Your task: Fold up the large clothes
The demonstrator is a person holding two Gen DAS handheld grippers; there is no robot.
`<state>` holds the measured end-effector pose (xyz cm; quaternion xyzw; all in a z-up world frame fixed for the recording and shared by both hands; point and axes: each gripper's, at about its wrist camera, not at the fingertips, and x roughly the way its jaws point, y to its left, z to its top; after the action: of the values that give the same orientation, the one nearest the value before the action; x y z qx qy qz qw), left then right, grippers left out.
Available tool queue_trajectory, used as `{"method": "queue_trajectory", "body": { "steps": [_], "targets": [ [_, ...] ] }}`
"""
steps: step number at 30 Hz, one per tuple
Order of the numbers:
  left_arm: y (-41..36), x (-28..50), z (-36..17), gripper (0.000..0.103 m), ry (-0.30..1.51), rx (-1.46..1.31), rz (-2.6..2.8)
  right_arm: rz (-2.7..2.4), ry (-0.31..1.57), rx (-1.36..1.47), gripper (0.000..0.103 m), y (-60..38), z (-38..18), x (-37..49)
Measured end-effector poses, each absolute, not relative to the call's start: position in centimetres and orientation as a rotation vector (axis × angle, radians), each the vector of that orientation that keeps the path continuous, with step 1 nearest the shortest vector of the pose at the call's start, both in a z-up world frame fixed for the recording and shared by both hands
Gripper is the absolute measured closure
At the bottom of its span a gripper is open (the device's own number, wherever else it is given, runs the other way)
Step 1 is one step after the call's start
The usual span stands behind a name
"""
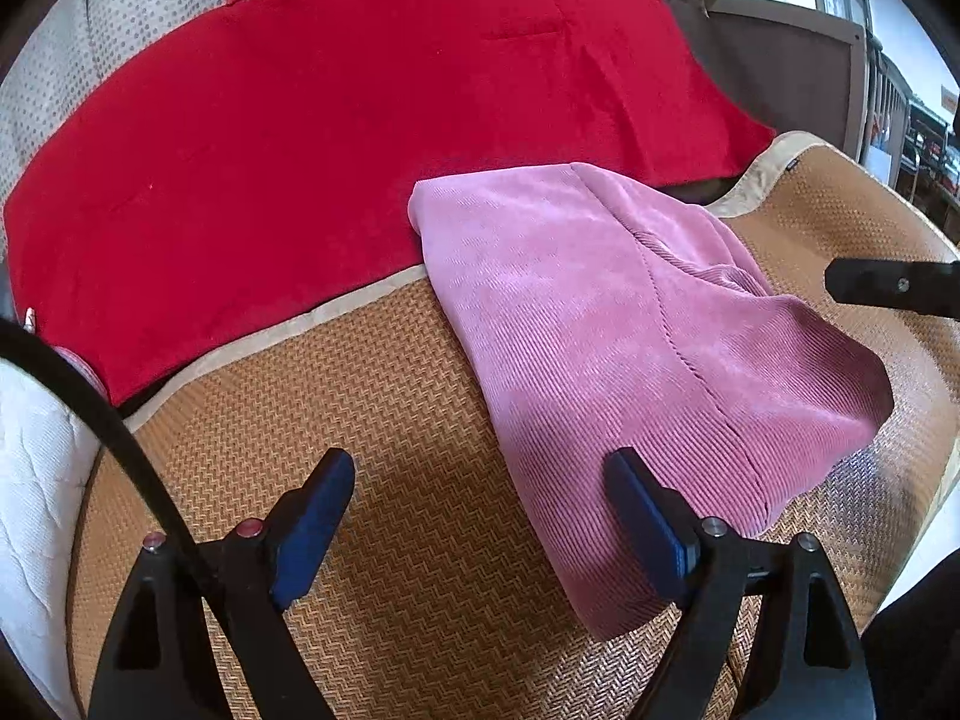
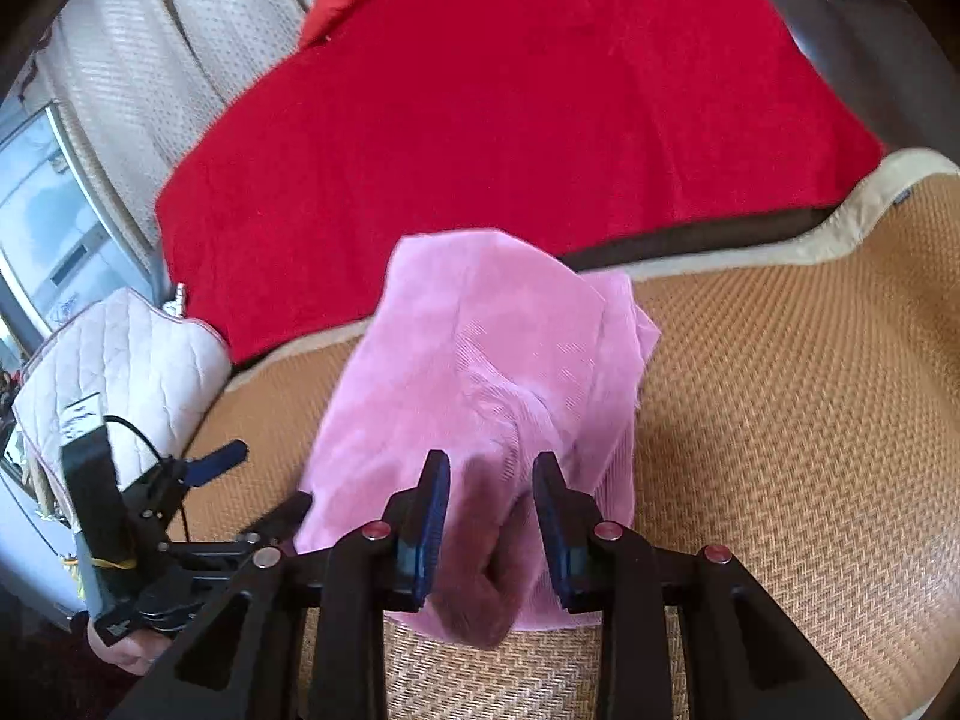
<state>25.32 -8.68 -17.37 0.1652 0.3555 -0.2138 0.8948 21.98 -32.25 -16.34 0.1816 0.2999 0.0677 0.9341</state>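
A pink corduroy garment [image 1: 630, 330] lies folded on a woven tan mat [image 1: 390, 420], its far corner resting on a red blanket [image 1: 360, 120]. My left gripper [image 1: 486, 510] stands open low over the garment's near left edge, and its pads press on nothing. In the right wrist view the same pink garment [image 2: 480, 348] bunches up between the blue pads of my right gripper [image 2: 492, 504], which is shut on a thick fold of it. One black fingertip [image 1: 888, 288] of the right gripper shows at the garment's right side. The left gripper's blue pad [image 2: 223, 457] appears beside the garment's left edge.
The red blanket [image 2: 510, 120] covers the far half of the surface. A white quilted cushion [image 2: 120, 372] lies at the left edge. Pale curtains [image 2: 180, 48] hang behind, and dark wooden furniture [image 1: 780, 60] stands at the far right. The mat [image 2: 780, 390] continues bare to the right.
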Motion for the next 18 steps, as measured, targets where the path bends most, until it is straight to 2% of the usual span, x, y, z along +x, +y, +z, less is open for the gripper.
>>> {"method": "queue_trajectory", "body": {
  "steps": [6, 10, 13, 18],
  "targets": [
    [-7.2, 24.6, -15.0, 0.014, 0.641, 0.269, -0.414, 0.163, 0.637, 0.280, 0.073, -29.6, -17.5, 23.4],
    [-7.7, 25.5, -16.8, 0.011, 0.695, 0.310, -0.362, 0.118, 0.720, 0.260, 0.073, -29.3, -20.1, 25.0],
    [-8.6, 25.7, -18.3, 0.011, 0.712, 0.365, -0.339, 0.115, 0.715, 0.251, 0.073, -29.1, -20.2, 25.3],
    [-7.7, 26.2, -18.1, 0.010, 0.740, 0.286, -0.353, 0.096, 0.702, 0.212, 0.074, -28.9, -20.4, 25.1]
  ]
}}
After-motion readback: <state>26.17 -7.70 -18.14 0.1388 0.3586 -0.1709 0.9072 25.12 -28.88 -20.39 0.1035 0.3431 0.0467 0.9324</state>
